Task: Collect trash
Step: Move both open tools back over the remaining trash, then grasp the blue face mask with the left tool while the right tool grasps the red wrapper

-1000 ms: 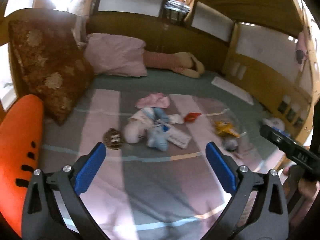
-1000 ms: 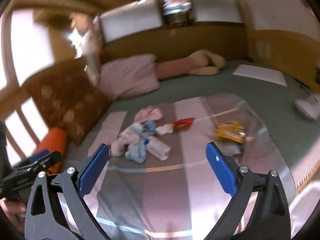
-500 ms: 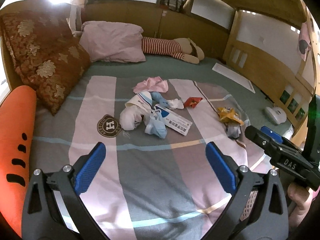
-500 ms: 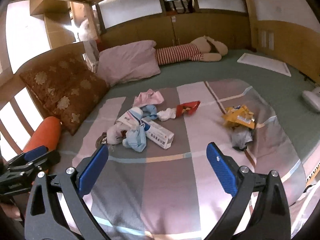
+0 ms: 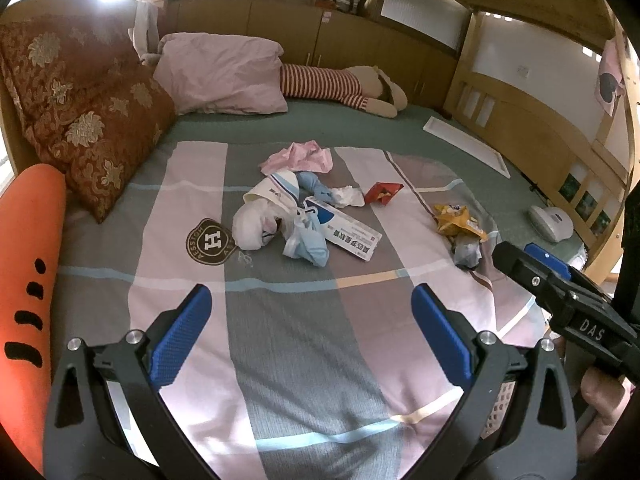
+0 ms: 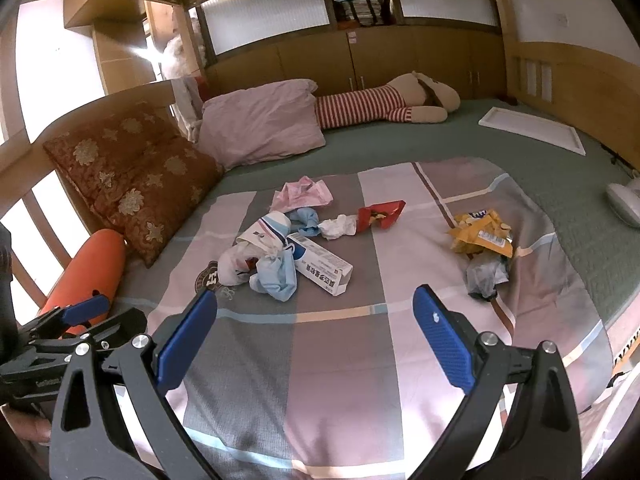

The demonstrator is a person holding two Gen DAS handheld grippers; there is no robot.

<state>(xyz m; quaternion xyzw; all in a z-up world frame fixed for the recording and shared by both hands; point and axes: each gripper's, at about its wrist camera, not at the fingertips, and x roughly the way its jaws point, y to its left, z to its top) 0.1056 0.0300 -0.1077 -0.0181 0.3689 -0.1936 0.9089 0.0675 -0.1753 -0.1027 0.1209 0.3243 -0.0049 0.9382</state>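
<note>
Trash lies on the striped bedspread (image 5: 280, 320). A white and blue box (image 5: 346, 232) (image 6: 320, 266), crumpled blue and white wrappers (image 5: 308, 244) (image 6: 276, 276), a white tissue (image 6: 338, 226), a red packet (image 5: 382, 193) (image 6: 380, 214), a pink wrapper (image 5: 300, 158), a yellow snack bag (image 5: 458, 222) (image 6: 482, 234) and a grey bag (image 6: 486, 274) are spread there. My left gripper (image 5: 310, 336) is open and empty above the near bedspread. My right gripper (image 6: 314, 338) is open and empty, short of the pile.
An orange bolster (image 5: 28, 264) lies at the left. A brown patterned cushion (image 5: 92, 120), a pink pillow (image 5: 224, 74) and a striped plush toy (image 5: 332, 84) sit at the bed's head. A white board (image 6: 532, 128) and a white object (image 5: 552, 222) lie right. A basket rim (image 5: 498, 408) shows below.
Both views have steadied and sharpened. Both grippers have come slightly closer to the bed and tilted down; the trash sits lower in view. The jaws stay open.
</note>
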